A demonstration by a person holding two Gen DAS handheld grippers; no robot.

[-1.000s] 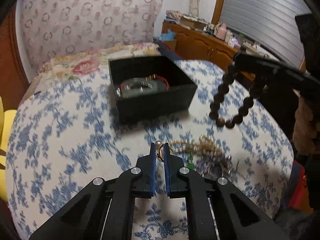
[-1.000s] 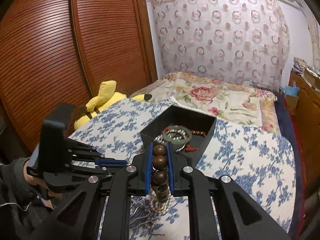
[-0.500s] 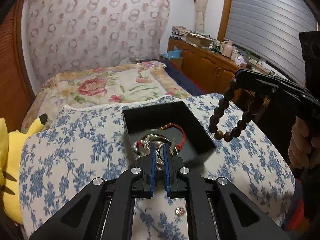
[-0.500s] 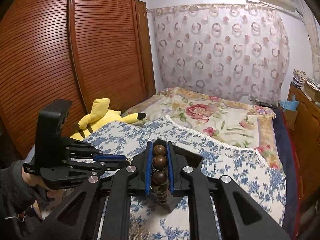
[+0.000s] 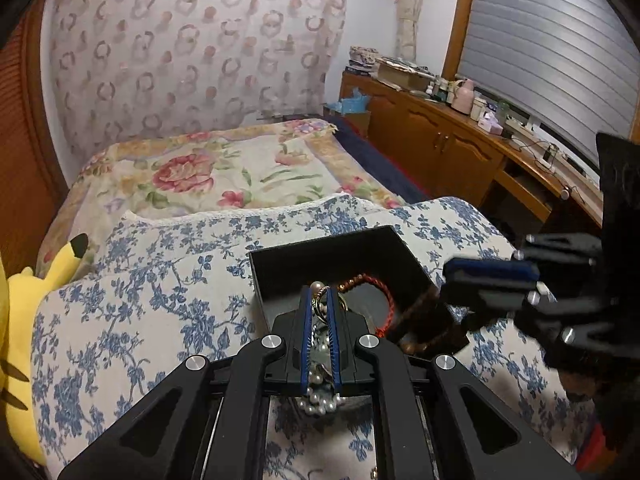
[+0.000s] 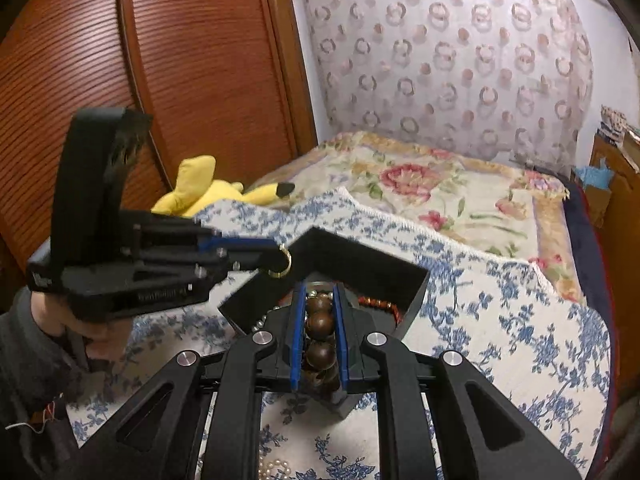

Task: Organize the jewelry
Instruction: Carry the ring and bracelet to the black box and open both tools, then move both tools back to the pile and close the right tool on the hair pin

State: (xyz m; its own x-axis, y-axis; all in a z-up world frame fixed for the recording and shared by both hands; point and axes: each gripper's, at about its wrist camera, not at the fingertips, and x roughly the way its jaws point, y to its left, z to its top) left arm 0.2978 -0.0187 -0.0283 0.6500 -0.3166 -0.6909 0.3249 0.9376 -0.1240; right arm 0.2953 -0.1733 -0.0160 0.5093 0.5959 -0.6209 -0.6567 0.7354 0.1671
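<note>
A black open box [image 5: 280,272] [image 6: 360,256] stands on the blue-flowered cloth and holds a red cord bracelet [image 5: 380,284] and other jewelry. My left gripper [image 5: 319,300] is shut on a gold ring [image 5: 318,305], held over the box; the ring also shows in the right wrist view [image 6: 281,266]. My right gripper [image 6: 319,300] is shut on a dark wooden bead bracelet [image 6: 320,322], which hangs over the box's right side [image 5: 424,320]. A pearl strand [image 5: 320,402] shows beneath my left fingers.
The cloth-covered table [image 5: 140,300] stands beside a bed with a floral quilt [image 5: 208,176]. A yellow plush toy [image 6: 208,196] lies at the table's left edge. A wooden wardrobe [image 6: 180,60] is left, a cluttered wooden counter [image 5: 460,128] right. Loose pearls [image 6: 276,470] lie near the front.
Both grippers have moved toward the box and lower. The right gripper with the bead bracelet has dropped to the box's right side, and the left one with the ring is over the box.
</note>
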